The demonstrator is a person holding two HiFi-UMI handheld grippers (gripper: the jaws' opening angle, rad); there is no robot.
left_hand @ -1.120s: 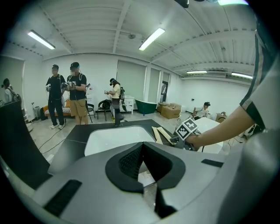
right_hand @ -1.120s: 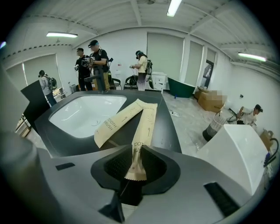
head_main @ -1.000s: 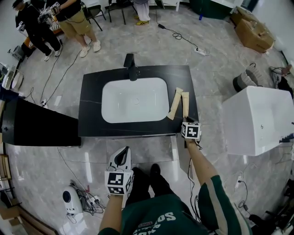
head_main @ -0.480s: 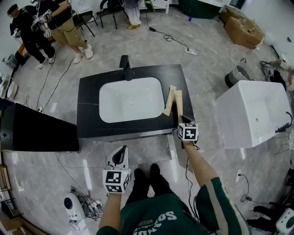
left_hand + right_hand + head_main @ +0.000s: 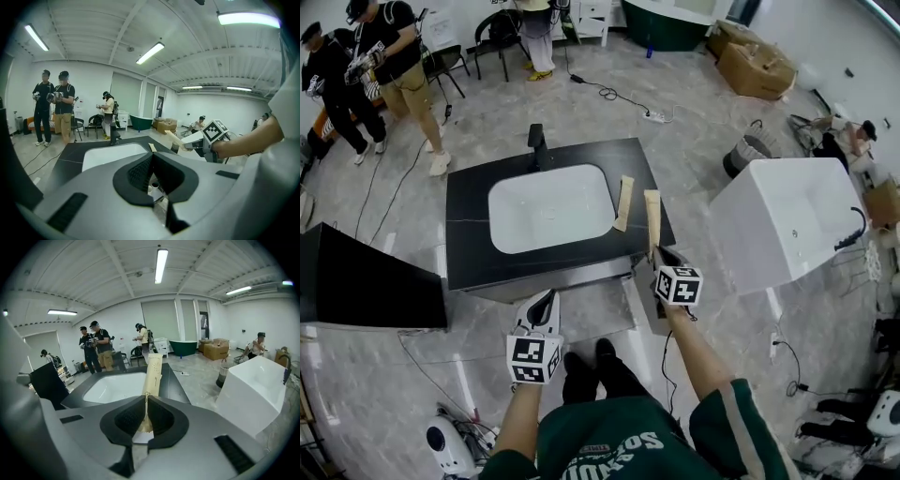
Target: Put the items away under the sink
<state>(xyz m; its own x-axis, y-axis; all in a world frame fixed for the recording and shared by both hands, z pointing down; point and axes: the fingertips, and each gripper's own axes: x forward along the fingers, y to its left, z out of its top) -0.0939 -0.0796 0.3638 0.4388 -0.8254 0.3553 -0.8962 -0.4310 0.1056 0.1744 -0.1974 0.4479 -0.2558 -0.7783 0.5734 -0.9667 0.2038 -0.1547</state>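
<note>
The vanity top (image 5: 469,234) is a matte black slab with squared edges. It holds a smooth white rectangular basin (image 5: 548,206) with rounded corners, and a boxy black faucet (image 5: 537,142) stands at its far rim. The floor (image 5: 694,159) around it is glossy grey marble-look tile.

The task's things are two long, flat sleeves of tan kraft paper, dull and slightly creased. One paper sleeve (image 5: 623,202) lies on the black top just right of the basin. The held sleeve (image 5: 652,220) is pinched by its near end in the right gripper (image 5: 656,253). Its jaws have just been closing with the sleeve between them, and they now clamp it. In the right gripper view this sleeve (image 5: 152,376) slants up and away from the ribbed black pads (image 5: 129,416), clear of the counter, showing faint dotted marks and a squared far end.

The left gripper (image 5: 546,298) hangs in front of the vanity, its jaws pressed together at the tips and gripping nothing.
</note>
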